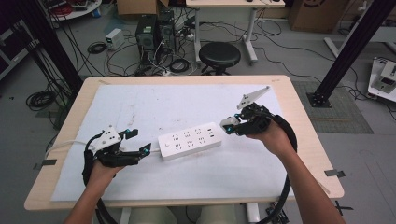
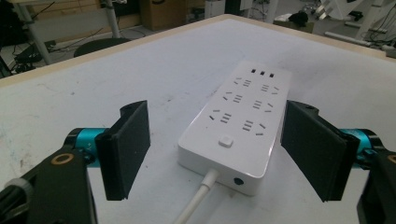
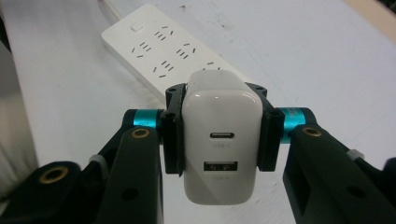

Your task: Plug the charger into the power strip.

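A white power strip point(image 1: 189, 140) lies on the white sheet near the table's middle, its cord running off its left end. In the left gripper view the power strip point(image 2: 243, 121) sits between the two wide-apart pads, switch end nearest. My left gripper point(image 1: 139, 141) is open just left of the strip. My right gripper point(image 1: 229, 125) hovers at the strip's right end, shut on a white USB charger point(image 3: 221, 140) whose USB-C and USB-A ports face the camera. Beyond the charger lies the power strip point(image 3: 161, 51).
A white paper sheet point(image 1: 154, 102) covers most of the wooden table point(image 1: 299, 107). Behind the table stand a black stool point(image 1: 219, 55), computer boxes and tangled cables on the floor. Black frame posts rise at both sides.
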`<move>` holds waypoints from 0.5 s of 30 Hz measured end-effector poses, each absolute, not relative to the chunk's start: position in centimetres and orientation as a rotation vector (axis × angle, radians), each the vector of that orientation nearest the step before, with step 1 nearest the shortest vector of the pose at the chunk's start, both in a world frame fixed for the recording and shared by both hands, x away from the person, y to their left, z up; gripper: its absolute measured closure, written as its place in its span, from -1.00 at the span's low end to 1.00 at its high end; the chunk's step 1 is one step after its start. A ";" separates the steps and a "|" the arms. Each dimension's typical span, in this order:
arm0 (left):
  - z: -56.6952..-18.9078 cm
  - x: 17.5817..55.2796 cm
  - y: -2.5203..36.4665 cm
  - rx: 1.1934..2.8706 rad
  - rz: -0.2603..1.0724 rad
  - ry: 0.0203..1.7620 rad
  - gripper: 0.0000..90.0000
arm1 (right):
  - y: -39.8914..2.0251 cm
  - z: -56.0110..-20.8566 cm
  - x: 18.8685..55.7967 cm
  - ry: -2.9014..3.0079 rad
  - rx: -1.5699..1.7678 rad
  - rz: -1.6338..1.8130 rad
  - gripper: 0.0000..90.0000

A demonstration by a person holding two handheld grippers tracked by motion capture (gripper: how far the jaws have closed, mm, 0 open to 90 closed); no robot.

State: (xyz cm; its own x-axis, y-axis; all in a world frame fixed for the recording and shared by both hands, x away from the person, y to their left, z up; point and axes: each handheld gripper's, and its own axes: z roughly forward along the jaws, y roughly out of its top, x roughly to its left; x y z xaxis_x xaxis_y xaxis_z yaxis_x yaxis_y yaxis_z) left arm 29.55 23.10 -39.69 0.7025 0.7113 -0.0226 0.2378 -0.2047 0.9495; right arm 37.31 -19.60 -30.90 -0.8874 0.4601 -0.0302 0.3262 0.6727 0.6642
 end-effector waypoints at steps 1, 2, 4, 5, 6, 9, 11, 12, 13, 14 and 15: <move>-39.8 29.5 23.2 1.767 0.516 0.760 -0.46 | -19.1 -30.7 37.4 2.690 0.582 0.983 0.40; -39.8 29.5 23.3 1.765 0.514 0.766 -0.46 | -18.7 -30.6 37.6 2.697 0.539 0.963 0.40; -40.0 29.5 23.5 1.765 0.514 0.770 -0.46 | -17.8 -30.4 37.9 2.715 0.472 0.932 0.40; -40.0 29.5 23.6 1.766 0.513 0.772 -0.46 | -17.4 -30.4 38.2 2.724 0.428 0.918 0.40; -40.1 29.5 23.7 1.767 0.512 0.773 -0.46 | -17.0 -30.4 38.4 2.738 0.419 0.906 0.40; -40.2 29.5 24.0 1.765 0.510 0.776 -0.46 | -15.9 -30.5 39.2 2.766 0.358 0.871 0.40; -40.2 29.5 24.1 1.763 0.513 0.777 -0.46 | -15.3 -30.6 39.6 2.782 0.342 0.869 0.40; -40.2 29.5 24.1 1.763 0.513 0.777 -0.46 | -15.3 -30.6 39.6 2.782 0.342 0.869 0.40; -40.3 29.5 24.3 1.763 0.514 0.782 -0.46 | -15.1 -30.6 39.9 2.791 0.332 0.868 0.40; -40.4 29.5 24.4 1.765 0.512 0.783 -0.46 | -14.8 -30.6 40.2 2.802 0.322 0.862 0.40; -40.4 29.5 24.5 1.763 0.511 0.785 -0.46 | -14.7 -30.7 40.5 2.805 0.309 0.862 0.40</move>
State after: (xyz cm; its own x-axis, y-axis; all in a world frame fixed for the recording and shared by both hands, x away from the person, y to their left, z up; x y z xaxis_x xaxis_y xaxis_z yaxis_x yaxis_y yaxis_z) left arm 29.50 24.48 -40.44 0.6891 0.7237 -0.0387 0.2573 -0.1945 0.9465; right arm 40.50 -14.74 -30.70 -0.9601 0.2526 -0.1200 0.1415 0.8091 0.5703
